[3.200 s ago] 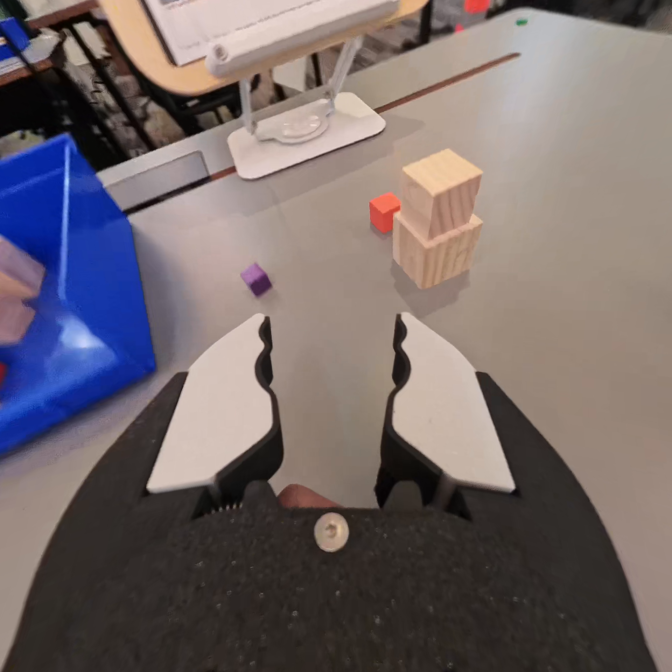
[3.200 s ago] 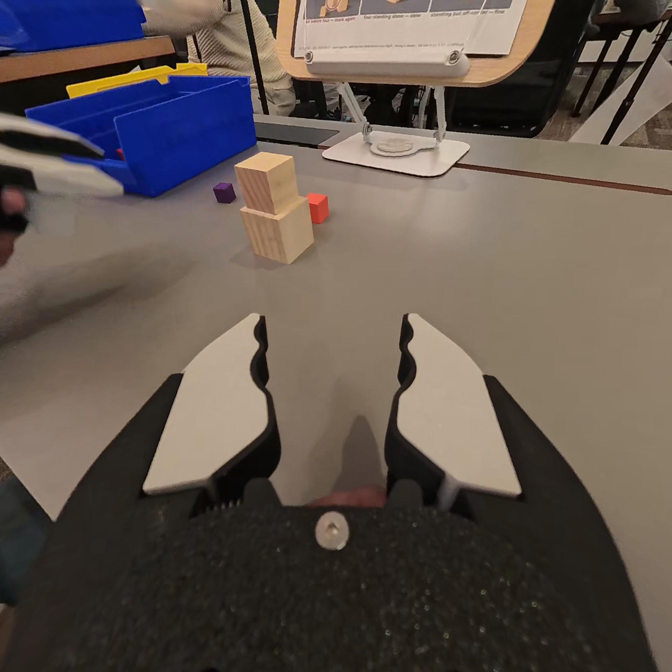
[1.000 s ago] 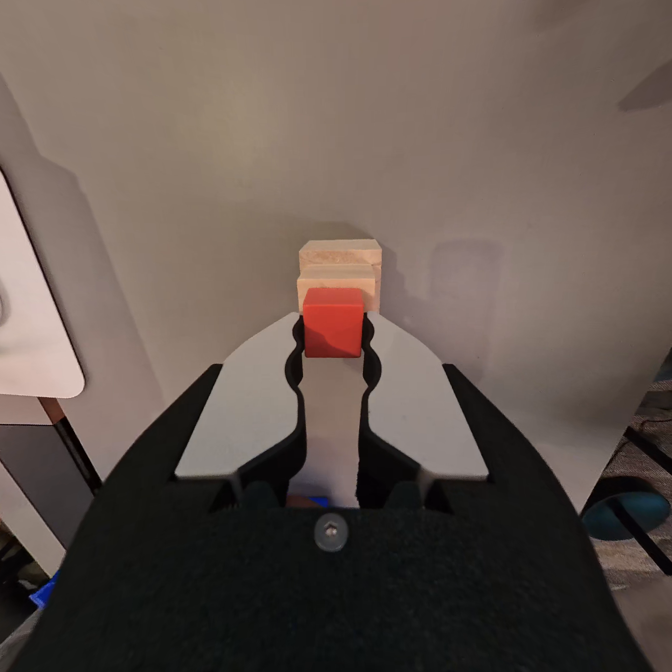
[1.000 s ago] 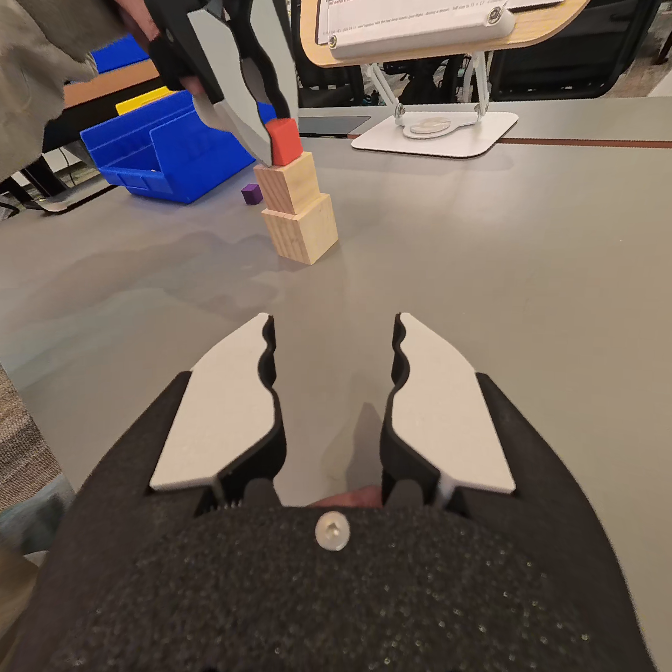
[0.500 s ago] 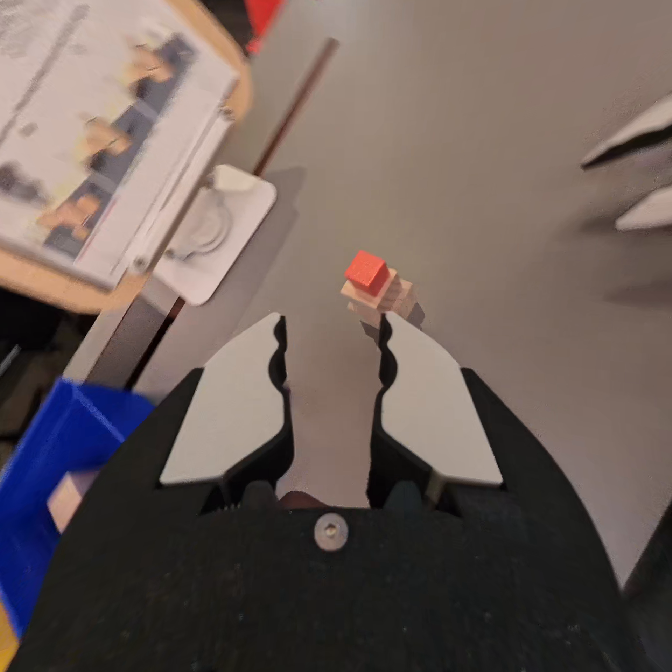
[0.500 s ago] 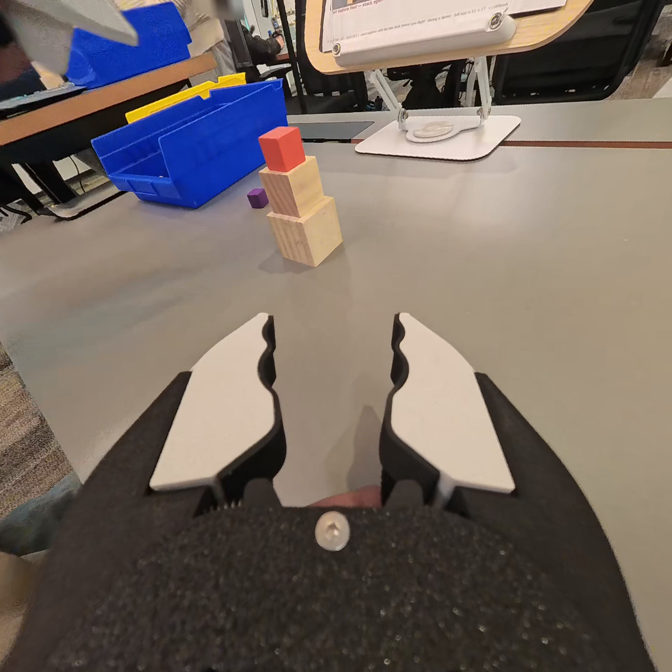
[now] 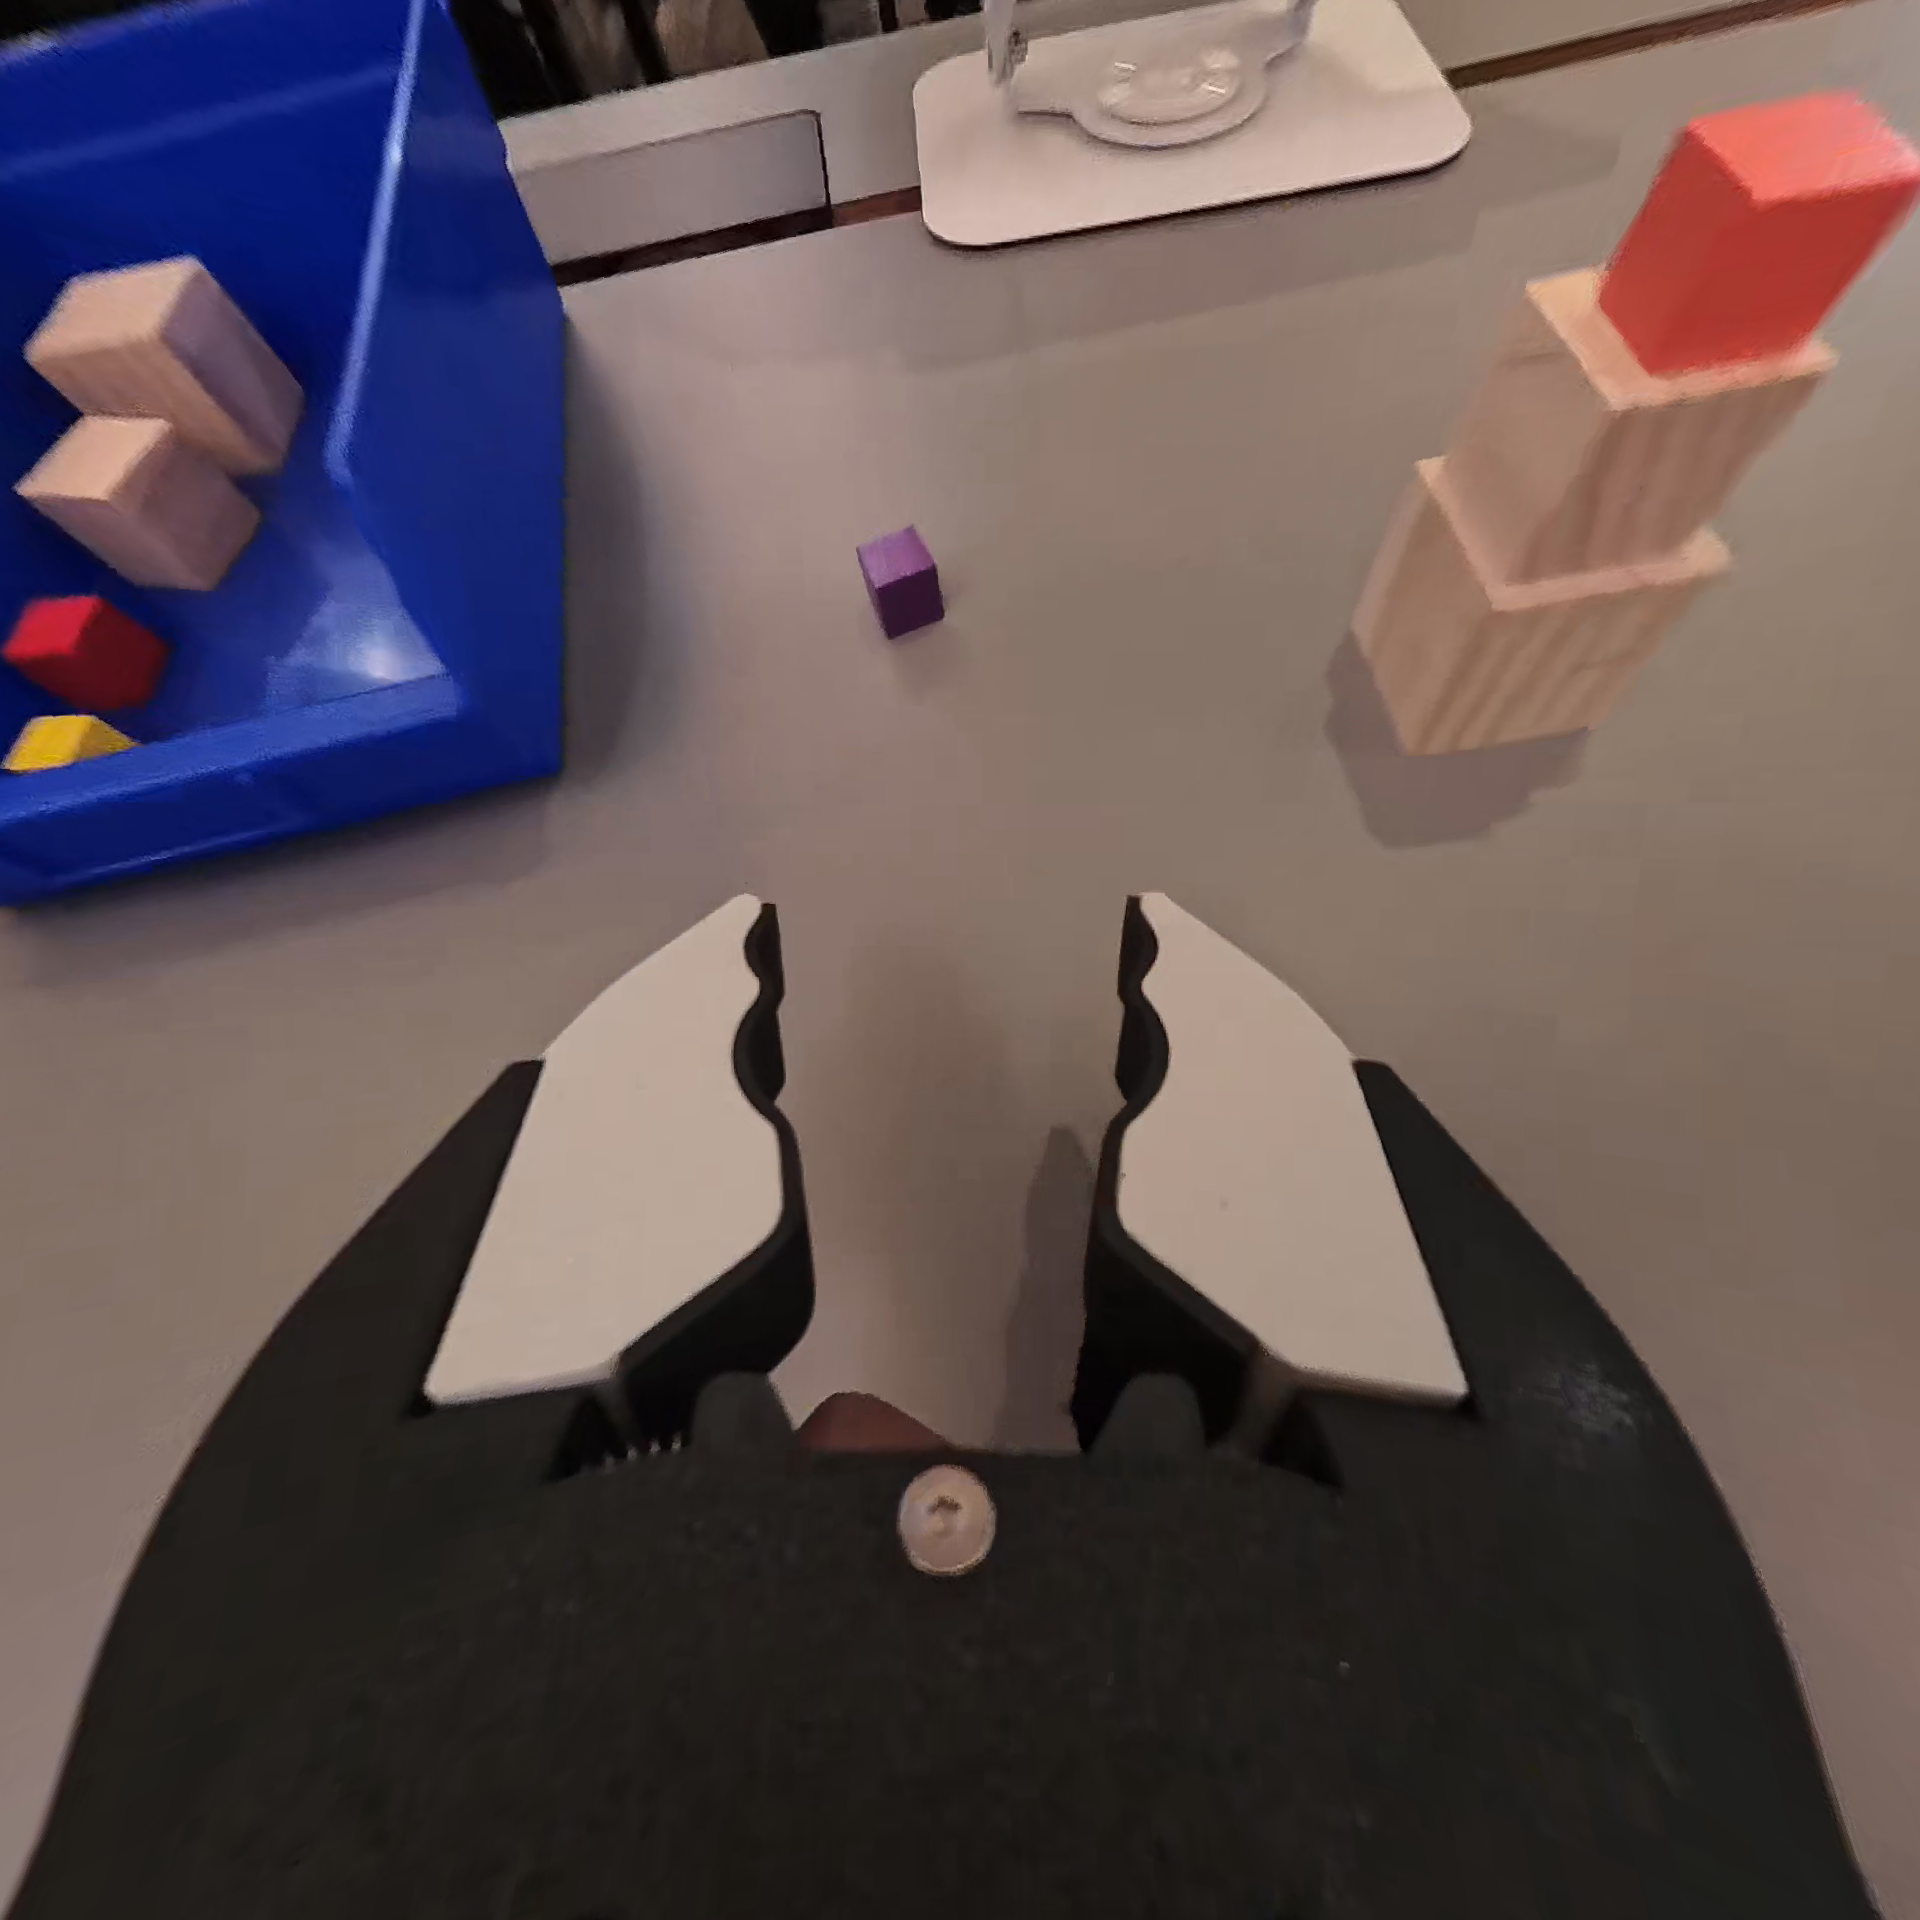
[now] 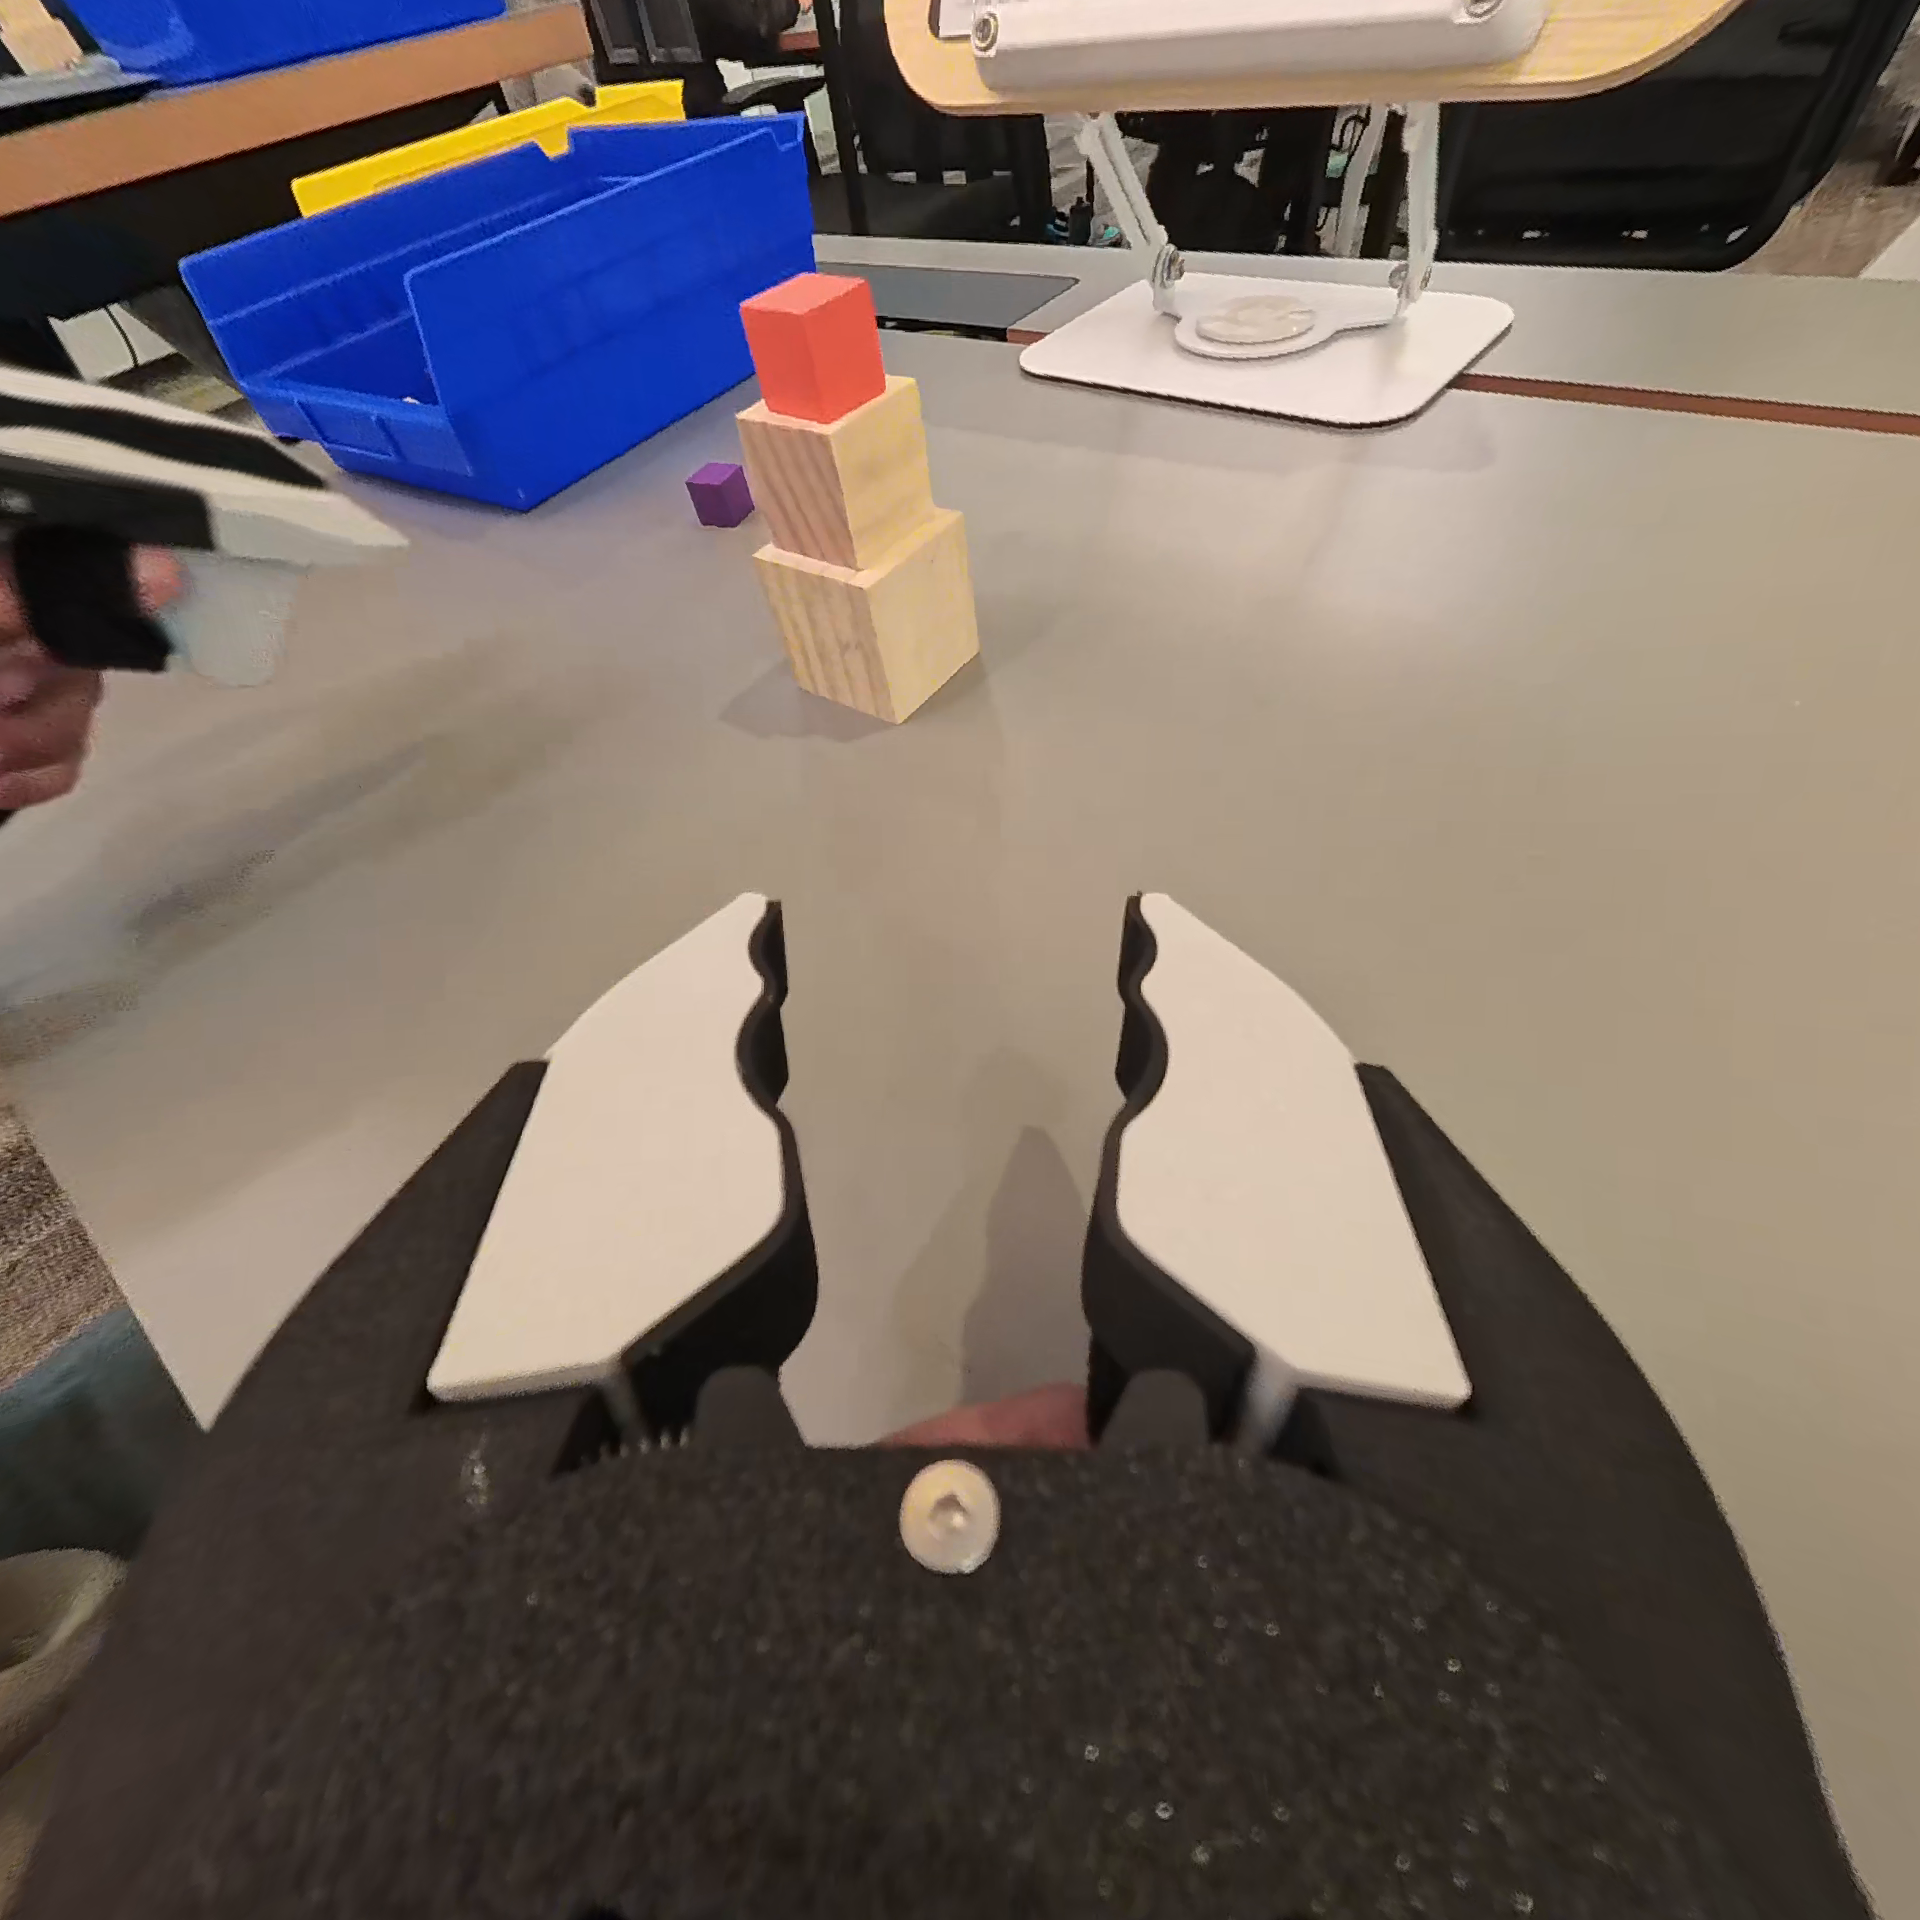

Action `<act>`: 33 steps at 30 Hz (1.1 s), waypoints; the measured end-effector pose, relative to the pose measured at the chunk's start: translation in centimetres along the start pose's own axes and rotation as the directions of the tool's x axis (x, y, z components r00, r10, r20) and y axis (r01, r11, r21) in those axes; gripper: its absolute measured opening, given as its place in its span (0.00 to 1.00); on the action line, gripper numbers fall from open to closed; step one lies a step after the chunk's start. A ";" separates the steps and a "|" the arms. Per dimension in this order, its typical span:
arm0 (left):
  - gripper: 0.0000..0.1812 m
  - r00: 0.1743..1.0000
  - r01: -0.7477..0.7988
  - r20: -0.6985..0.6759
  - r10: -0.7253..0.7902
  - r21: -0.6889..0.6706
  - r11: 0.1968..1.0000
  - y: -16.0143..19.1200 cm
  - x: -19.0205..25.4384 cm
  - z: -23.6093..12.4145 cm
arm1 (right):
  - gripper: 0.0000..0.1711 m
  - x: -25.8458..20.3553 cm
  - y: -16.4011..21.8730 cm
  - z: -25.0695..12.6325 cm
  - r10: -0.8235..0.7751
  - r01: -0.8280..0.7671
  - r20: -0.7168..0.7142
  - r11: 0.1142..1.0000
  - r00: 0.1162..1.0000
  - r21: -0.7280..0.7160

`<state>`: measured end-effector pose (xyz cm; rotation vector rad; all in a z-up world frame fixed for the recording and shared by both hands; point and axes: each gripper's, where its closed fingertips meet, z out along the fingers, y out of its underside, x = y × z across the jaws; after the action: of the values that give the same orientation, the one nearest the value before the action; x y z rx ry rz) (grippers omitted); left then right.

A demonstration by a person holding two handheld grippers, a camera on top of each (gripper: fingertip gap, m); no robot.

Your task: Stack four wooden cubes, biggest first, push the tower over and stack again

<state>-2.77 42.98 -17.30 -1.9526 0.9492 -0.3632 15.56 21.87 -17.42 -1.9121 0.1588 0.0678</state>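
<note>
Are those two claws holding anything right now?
No. The left gripper and right gripper are both open and empty; the purple cube lies loose on the table.

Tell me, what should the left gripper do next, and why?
Probably reach forward to the purple cube and close on it. The left gripper is open and empty, the tower has only three cubes with the red cube on top, and the purple one sits alone.

I see a three-tier tower: the largest pale wooden cube (image 8: 873, 623) on the grey table (image 8: 1403, 727), a smaller wooden cube (image 8: 836, 473) on it (slightly rotated), and a red cube (image 8: 816, 348) on top. A small purple cube (image 7: 900, 580) lies apart, unstacked.
</note>
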 end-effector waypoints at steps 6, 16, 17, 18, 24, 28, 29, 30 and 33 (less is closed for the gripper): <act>0.36 0.978 0.203 0.047 -0.201 -0.026 0.979 -3.3 0.0 7.3 | 0.36 -0.2 0.1 0.2 -0.007 0.007 0.009 1.000 1.000 -0.011; 0.37 0.942 0.329 0.144 -0.302 -0.230 0.916 -2.7 -1.8 16.0 | 0.35 -0.8 0.0 0.2 0.005 -0.005 0.048 1.000 0.999 0.002; 0.34 0.940 0.329 0.167 -0.297 -0.216 0.920 -2.7 -2.1 16.1 | 0.35 -0.8 -0.1 0.2 0.006 -0.006 0.050 1.000 0.999 0.001; 0.34 0.937 0.333 0.184 -0.297 -0.214 0.918 -2.6 -2.3 16.1 | 0.35 -0.8 0.0 0.2 0.008 -0.008 0.052 1.000 0.999 0.001; 0.12 0.942 0.305 0.207 -0.263 -0.208 0.929 -2.5 -2.5 16.0 | 0.35 -0.7 -0.1 0.1 0.036 -0.036 0.071 0.999 0.997 0.005; 0.12 0.947 0.307 0.158 -0.280 -0.186 0.934 -2.8 -2.0 15.7 | 0.34 -0.8 -0.1 0.1 0.034 -0.035 0.072 0.999 0.997 0.008; 0.12 0.950 0.300 0.139 -0.278 -0.172 0.938 -3.1 -1.7 15.3 | 0.34 -0.8 -0.1 0.1 0.031 -0.031 0.072 0.999 0.997 0.007; 0.12 0.957 0.284 0.110 -0.269 -0.162 0.945 -3.4 -1.2 14.9 | 0.34 -0.8 -0.1 0.1 0.029 -0.029 0.072 1.000 0.997 0.005; 0.12 0.970 0.231 0.099 -0.221 -0.110 0.967 -4.3 -1.1 12.4 | 0.34 -0.9 0.0 0.2 0.022 -0.022 0.067 1.000 0.997 0.000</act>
<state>5.74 52.51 -20.36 -2.1774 0.7087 -0.3545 14.68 22.12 -17.33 -1.9047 0.1341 0.1467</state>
